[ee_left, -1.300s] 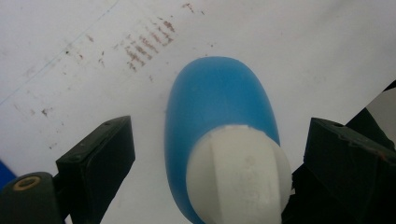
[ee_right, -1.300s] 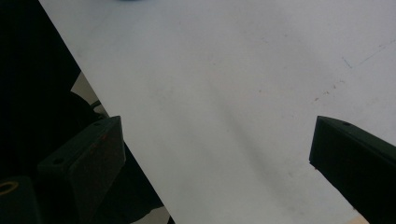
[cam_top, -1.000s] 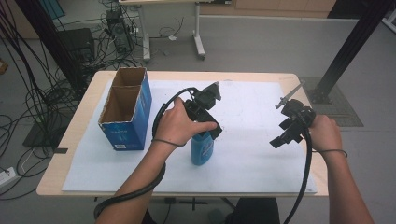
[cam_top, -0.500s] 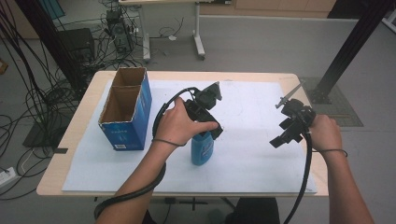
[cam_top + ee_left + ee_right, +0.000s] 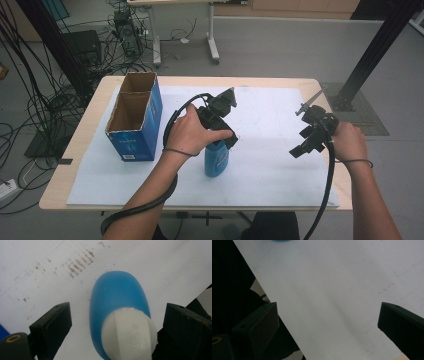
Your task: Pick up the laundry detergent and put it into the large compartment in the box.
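We've got our left gripper [image 5: 220, 131] poised right over the blue bottle [image 5: 216, 159], which stands upright mid-bench on the white sheet [image 5: 270, 170]. Fingers [image 5: 51, 326] wide, straddling the white cap [image 5: 130, 333], clear on one side, contact on the other hard to call — lined up for a top grab, we reckon. Our right gripper [image 5: 310, 137] hangs aside, spread and empty, keeping clear. The cardboard box [image 5: 134, 116] waits at left.

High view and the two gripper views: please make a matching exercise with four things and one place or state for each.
Things:
1. blue bottle
2. cardboard box
3. left gripper
4. right gripper

Places or states:
A. open over bare white sheet
B. open, jaws on either side of the white cap
C. upright, mid-table
D. at the table's left, top open

Pairs: 1-C, 2-D, 3-B, 4-A
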`<state>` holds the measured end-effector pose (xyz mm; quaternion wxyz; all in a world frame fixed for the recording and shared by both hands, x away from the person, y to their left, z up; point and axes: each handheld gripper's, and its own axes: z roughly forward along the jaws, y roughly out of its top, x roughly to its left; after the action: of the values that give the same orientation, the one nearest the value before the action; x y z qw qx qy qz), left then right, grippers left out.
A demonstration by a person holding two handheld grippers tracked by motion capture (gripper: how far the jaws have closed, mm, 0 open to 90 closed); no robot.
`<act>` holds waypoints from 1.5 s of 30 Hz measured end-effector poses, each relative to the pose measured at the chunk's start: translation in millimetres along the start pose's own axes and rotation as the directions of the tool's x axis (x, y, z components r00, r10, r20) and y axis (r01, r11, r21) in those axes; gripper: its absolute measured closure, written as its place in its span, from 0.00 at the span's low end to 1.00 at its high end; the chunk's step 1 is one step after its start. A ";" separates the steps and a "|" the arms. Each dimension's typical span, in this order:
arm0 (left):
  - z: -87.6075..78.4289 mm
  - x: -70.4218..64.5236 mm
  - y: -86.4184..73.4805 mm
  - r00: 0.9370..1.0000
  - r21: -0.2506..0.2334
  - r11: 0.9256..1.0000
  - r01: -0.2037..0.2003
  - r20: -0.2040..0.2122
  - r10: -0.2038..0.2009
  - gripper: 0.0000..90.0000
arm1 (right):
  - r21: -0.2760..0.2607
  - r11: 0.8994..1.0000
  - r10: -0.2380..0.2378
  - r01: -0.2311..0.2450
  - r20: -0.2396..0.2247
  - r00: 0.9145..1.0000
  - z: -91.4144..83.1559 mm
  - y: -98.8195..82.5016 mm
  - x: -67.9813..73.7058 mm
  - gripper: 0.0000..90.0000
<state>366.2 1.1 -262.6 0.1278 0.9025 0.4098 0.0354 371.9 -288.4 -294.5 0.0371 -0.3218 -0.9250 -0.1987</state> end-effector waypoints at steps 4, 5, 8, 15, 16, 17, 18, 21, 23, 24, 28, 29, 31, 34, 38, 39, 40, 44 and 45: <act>1.5 0.0 0.1 1.000 0.000 1.000 0.007 0.001 -0.007 0.10 | -0.002 1.000 0.000 0.000 0.002 1.000 -0.5 0.3 -0.3 0.04; 1.7 -0.1 0.2 1.000 0.000 1.000 0.007 0.000 -0.007 0.10 | -0.002 1.000 -0.002 0.002 0.002 1.000 -0.6 0.2 -0.6 0.04; 1.9 0.2 0.1 1.000 0.002 1.000 0.004 0.003 -0.004 0.10 | -0.002 1.000 0.000 0.000 0.001 1.000 -0.5 0.2 -0.6 0.04; 1.8 -0.1 0.1 1.000 0.001 1.000 0.006 0.004 -0.006 0.10 | -0.001 1.000 0.001 -0.001 -0.002 1.000 0.5 0.4 -0.6 0.04; 1.4 -0.1 0.1 1.000 0.002 1.000 0.004 0.004 -0.004 0.10 | 0.000 1.000 0.000 0.000 -0.001 1.000 0.5 0.5 -0.5 0.04; 1.6 -0.2 0.1 1.000 0.002 1.000 0.004 0.006 -0.004 0.10 | -0.002 1.000 -0.003 0.003 -0.002 1.000 0.6 0.6 -0.6 0.04; 1.6 -0.2 0.1 1.000 0.002 1.000 0.004 0.006 -0.004 0.10 | -0.002 1.000 -0.003 0.003 -0.002 1.000 0.6 0.6 -0.6 0.04; 1.5 -0.2 0.0 1.000 0.000 1.000 0.002 0.006 -0.002 0.10 | -0.002 1.000 -0.004 0.004 0.000 1.000 0.4 0.8 -0.6 0.04; 1.4 0.2 -0.2 1.000 0.001 1.000 0.001 0.007 -0.001 0.10 | -0.001 1.000 -0.003 0.003 0.001 1.000 0.2 0.9 -0.5 0.04; 1.5 0.2 -0.3 1.000 0.001 1.000 0.003 0.007 -0.003 0.10 | -0.002 1.000 -0.001 0.001 -0.001 1.000 0.3 0.9 -0.5 0.04; 1.0 0.2 -0.8 1.000 -0.003 1.000 0.004 0.008 -0.004 0.10 | -0.001 1.000 -0.001 0.001 -0.001 1.000 0.9 1.4 -0.1 0.04; 1.2 -0.1 -0.9 1.000 -0.003 1.000 0.006 0.006 -0.006 0.10 | -0.001 1.000 -0.002 0.002 -0.002 1.000 1.1 1.8 0.4 0.04; 1.4 -0.1 -0.9 1.000 -0.002 1.000 0.006 0.007 -0.006 0.10 | -0.001 1.000 -0.003 0.003 -0.001 1.000 1.2 2.1 0.5 0.04; 1.3 0.7 -1.0 1.000 -0.001 1.000 0.006 0.005 -0.006 0.10 | 0.000 1.000 -0.002 0.002 -0.001 1.000 1.3 2.3 0.9 0.04; 1.6 0.7 -1.1 1.000 -0.001 1.000 0.009 0.005 -0.009 0.10 | -0.001 1.000 -0.008 0.008 -0.001 1.000 1.6 2.3 0.8 0.04; 1.7 0.5 -1.1 1.000 -0.002 1.000 0.009 0.004 -0.009 0.10 | 0.000 1.000 -0.006 0.006 0.000 1.000 1.3 2.3 0.8 0.04; 1.7 0.4 -0.9 1.000 0.000 1.000 0.009 0.005 -0.009 0.10 | -0.001 1.000 -0.006 0.006 0.000 1.000 1.3 2.2 0.8 0.04; 1.9 0.2 -0.7 1.000 0.001 1.000 0.006 0.002 -0.006 0.10 | -0.003 1.000 -0.006 0.006 -0.001 1.000 1.4 1.6 0.5 0.04; 2.0 0.1 -0.7 1.000 -0.001 1.000 0.009 0.001 -0.009 0.10 | -0.002 1.000 -0.004 0.004 -0.001 1.000 1.4 1.4 0.4 0.04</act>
<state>366.0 1.2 -264.7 0.1284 0.9007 0.4136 0.0348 372.5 -286.7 -295.3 0.0366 -0.3200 -0.9253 -0.2000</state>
